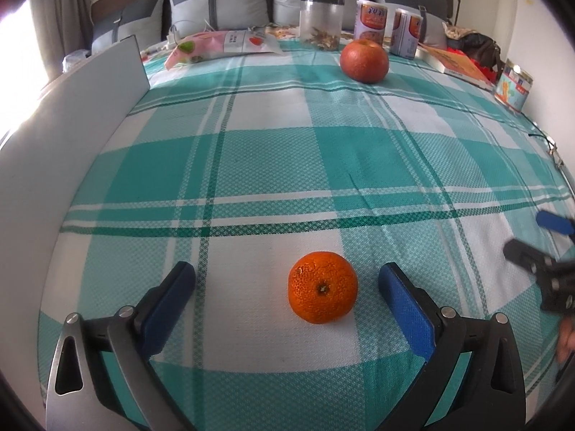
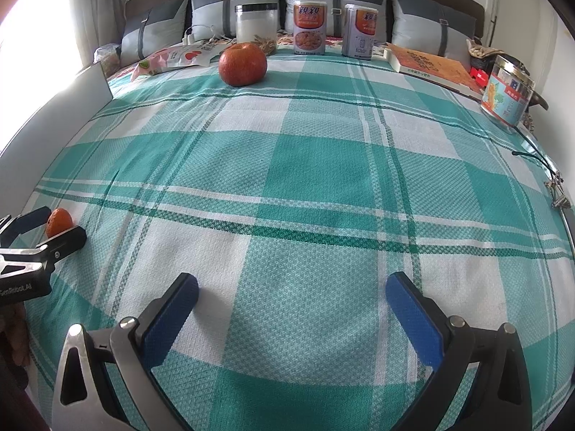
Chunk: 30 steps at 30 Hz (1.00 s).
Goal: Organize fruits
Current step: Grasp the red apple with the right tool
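Fingers of the left gripper (image 1: pixel 286 280) are being held wide apart, with the small orange (image 1: pixel 322 287) lying between them on the checked cloth (image 1: pixel 359 165), nearer the right finger and touched by neither. Nothing is being gripped. The right gripper (image 2: pixel 291 287) is likewise being held fully spread over bare cloth, with nothing between its fingers. The larger red-orange fruit (image 2: pixel 243 64) is being left at the far edge of the cloth, just in front of the clear jar (image 2: pixel 256 25) and near the two cans (image 2: pixel 309 28).
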Each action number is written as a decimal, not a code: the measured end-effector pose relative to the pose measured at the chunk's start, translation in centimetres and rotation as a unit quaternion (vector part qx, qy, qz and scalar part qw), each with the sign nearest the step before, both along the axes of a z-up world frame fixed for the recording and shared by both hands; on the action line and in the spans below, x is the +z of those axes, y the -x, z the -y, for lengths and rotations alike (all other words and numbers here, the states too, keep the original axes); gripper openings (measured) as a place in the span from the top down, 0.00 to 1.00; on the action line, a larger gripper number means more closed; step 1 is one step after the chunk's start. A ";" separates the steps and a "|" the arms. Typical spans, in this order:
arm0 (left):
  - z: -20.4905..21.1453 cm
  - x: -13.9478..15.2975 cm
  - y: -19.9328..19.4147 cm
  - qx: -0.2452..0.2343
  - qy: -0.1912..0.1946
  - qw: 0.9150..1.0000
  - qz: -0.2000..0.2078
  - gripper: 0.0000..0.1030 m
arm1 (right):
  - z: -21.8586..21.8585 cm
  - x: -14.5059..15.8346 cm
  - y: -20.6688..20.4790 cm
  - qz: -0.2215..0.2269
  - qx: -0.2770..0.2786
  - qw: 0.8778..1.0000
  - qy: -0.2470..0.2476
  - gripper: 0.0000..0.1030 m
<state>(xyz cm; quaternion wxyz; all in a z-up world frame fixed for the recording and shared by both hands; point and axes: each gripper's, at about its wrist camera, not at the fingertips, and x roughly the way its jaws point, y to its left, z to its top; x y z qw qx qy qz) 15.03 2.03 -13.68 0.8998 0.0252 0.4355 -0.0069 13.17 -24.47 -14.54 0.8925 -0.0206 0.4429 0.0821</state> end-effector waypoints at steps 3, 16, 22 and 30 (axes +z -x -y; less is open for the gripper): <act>0.0 0.0 0.0 0.000 0.000 1.000 0.000 0.00 | -0.7 0.7 -3.2 -0.012 0.019 1.000 -0.015 0.00; 0.0 0.0 0.0 0.000 0.000 1.000 0.000 0.01 | -9.9 4.9 -23.8 0.042 0.054 0.998 -0.014 0.09; 0.0 0.0 -0.1 0.000 0.000 1.000 0.000 0.01 | -9.4 3.9 -25.5 -0.007 0.041 0.999 -0.029 0.35; 0.0 0.0 0.0 0.000 -0.001 1.000 0.000 0.01 | -4.4 5.7 -12.5 -0.002 0.078 0.996 -0.049 0.35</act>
